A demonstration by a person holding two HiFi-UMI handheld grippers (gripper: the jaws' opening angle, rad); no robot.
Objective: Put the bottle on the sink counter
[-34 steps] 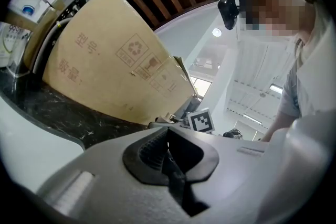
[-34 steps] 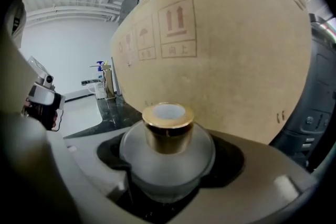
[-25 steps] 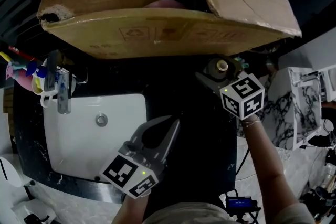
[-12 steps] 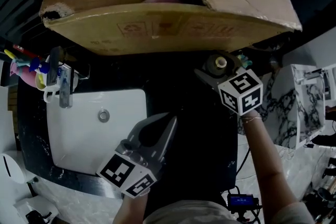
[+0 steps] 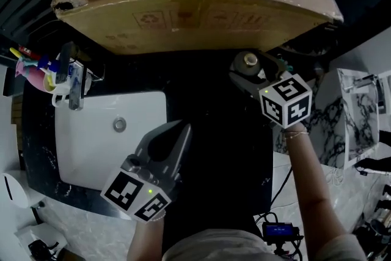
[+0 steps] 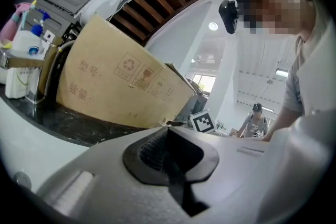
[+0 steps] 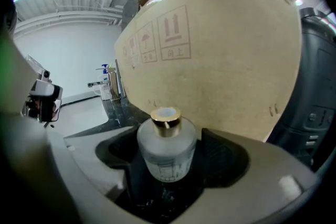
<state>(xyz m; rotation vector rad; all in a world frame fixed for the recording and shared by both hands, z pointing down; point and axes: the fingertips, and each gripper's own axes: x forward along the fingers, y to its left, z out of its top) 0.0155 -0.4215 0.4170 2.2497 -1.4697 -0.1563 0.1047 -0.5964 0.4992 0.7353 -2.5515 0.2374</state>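
A small frosted glass bottle (image 5: 249, 60) with a gold collar stands upright on the black sink counter (image 5: 214, 125), close to the cardboard box. In the right gripper view the bottle (image 7: 167, 147) sits between the two jaws. My right gripper (image 5: 250, 68) surrounds it, and its jaws are opening, with narrow gaps showing beside the glass. My left gripper (image 5: 182, 129) hovers near the counter's front edge, at the sink's right side. Its jaws are shut with nothing in them (image 6: 168, 131).
A large cardboard box (image 5: 183, 15) overhangs the back of the counter. The white sink basin (image 5: 91, 156) lies at the left with a faucet (image 5: 73, 88) behind it. A cup of toothbrushes (image 5: 38, 70) stands at the far left. White marbled pieces (image 5: 354, 119) lie at the right.
The left gripper has drifted left and back toward the front edge. The right gripper has stayed around the bottle by the box. The whole view has shifted slightly.
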